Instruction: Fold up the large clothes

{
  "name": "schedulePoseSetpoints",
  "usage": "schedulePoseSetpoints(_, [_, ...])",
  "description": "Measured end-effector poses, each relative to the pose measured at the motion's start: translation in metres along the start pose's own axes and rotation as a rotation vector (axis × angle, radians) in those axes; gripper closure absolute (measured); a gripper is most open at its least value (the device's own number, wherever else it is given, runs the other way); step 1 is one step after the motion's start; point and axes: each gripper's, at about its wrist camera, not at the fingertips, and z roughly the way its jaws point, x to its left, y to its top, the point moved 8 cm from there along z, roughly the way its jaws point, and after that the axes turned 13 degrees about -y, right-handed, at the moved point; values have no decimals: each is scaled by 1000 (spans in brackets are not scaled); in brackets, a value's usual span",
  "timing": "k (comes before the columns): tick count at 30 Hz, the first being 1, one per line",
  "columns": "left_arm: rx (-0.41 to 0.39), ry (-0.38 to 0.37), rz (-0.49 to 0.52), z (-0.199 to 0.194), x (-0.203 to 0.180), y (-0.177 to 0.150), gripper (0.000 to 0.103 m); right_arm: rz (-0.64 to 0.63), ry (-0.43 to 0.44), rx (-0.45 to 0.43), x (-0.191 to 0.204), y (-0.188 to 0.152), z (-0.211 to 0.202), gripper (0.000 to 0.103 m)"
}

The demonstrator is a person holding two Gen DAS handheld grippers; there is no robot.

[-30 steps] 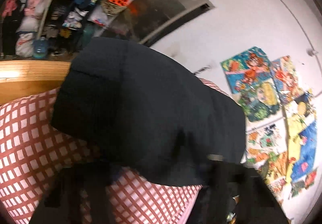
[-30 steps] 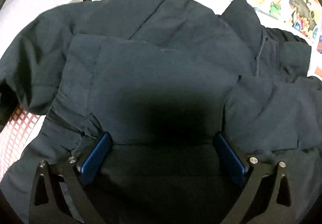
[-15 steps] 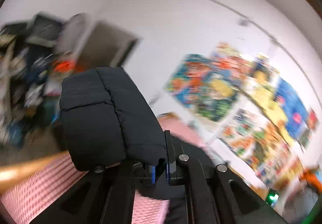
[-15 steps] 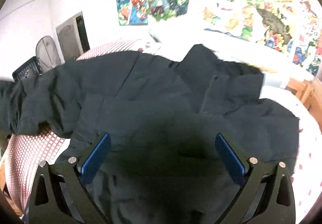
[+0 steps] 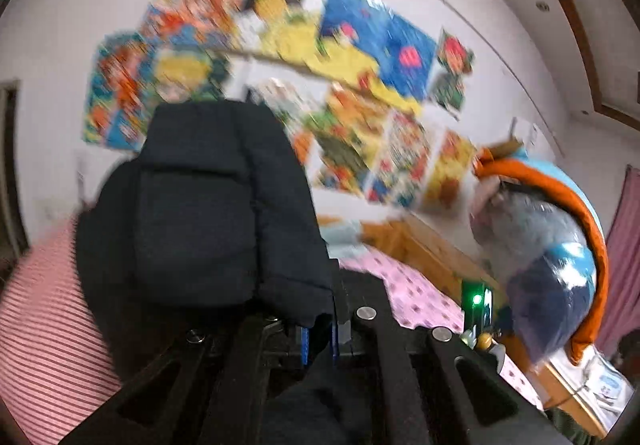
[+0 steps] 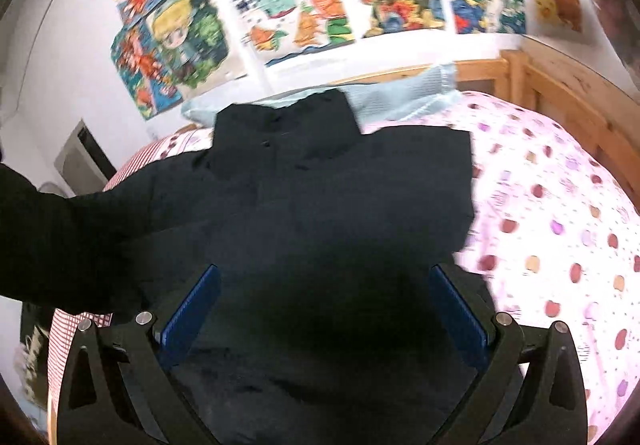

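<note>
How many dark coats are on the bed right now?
1. The dark coat lies spread across the bed, its collar toward the poster wall; one sleeve is lifted, pinched in the left gripper. Others could be hidden outside the views.

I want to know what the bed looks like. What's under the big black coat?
Under the coat lies a pink spotted sheet, with red checked cloth at its left edge. The bed right beneath it is covered.

Bright, even room light; motion blur smears the wall posters, perhaps worst at left; fisheye edges darken.
</note>
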Motion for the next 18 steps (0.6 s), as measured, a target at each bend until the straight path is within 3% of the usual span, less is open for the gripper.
schedulePoseSetpoints(6, [179,-58,-65,76,-7,-65,89,-11,15,5,-41,-9,7,1])
schedulePoseSetpoints(11, [315,-80,-83,104,-2,-114,81,0,57,33,-61,-19,17,1])
schedulePoseSetpoints(12, [338,-95,-85,108,-2,-122,71,7,70,40,-63,-21,20,1])
schedulePoseSetpoints(14, [362,-114,-85,110,-3,-133,38,24,103,52,-65,-26,24,1])
schedulePoseSetpoints(15, [344,-117,-95,107,-3,-135,17,42,136,61,-64,-27,26,1])
schedulePoseSetpoints(18, [284,-143,-103,93,-3,-133,14,91,236,79,-59,-29,29,1])
